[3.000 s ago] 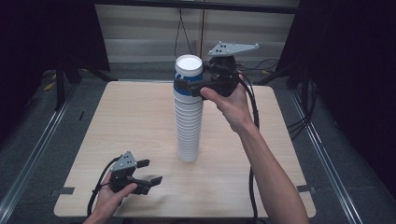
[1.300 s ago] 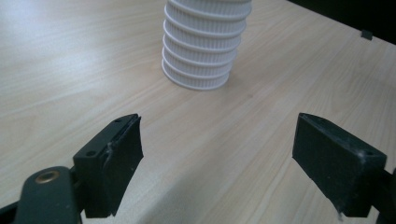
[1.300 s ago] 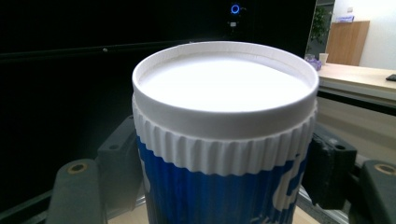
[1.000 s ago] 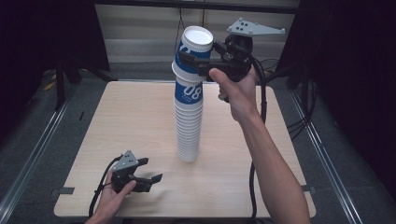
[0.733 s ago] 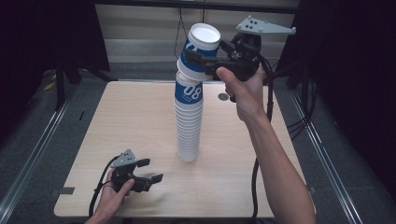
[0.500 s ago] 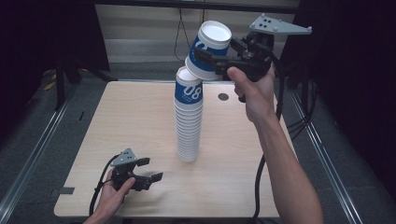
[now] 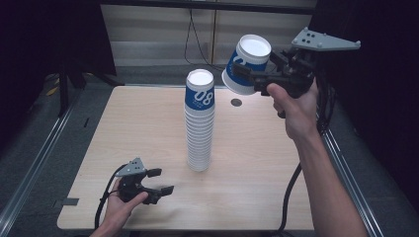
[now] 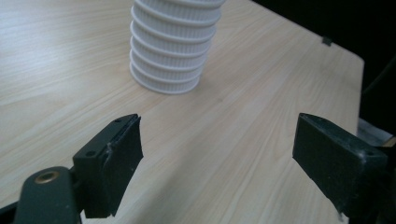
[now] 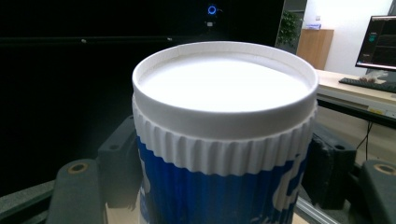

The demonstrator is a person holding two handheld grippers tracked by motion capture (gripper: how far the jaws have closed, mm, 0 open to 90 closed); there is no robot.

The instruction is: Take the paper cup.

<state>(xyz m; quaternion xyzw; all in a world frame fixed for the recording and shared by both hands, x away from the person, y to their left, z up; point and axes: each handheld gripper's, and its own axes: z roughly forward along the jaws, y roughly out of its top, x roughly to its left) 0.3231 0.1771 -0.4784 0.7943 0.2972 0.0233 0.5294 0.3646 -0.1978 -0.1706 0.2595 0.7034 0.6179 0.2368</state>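
A tall stack of upturned white and blue paper cups (image 7: 199,123) stands at the middle of the wooden table (image 7: 123,128); its ribbed lower rims (image 8: 173,42) show in the left gripper view. My right gripper (image 7: 247,78) is raised to the right of the stack's top, shut on one blue and white cup (image 7: 245,65) that is tilted, bottom upward, clear of the stack. In the right gripper view that cup (image 9: 224,140) sits between the two black jaws. My left gripper (image 7: 159,181) rests low near the table's front left corner, open, with nothing between its fingers (image 8: 114,163).
A small dark round hole (image 7: 236,102) lies in the tabletop behind the stack. Metal rails (image 7: 39,153) run along both sides of the table. Cables trail from each gripper. A desk with monitors (image 9: 380,37) shows far off in the right gripper view.
My right gripper has lifted the top cup off the stack and carried it up and to the right, tilting it. The left gripper has stayed where it was.
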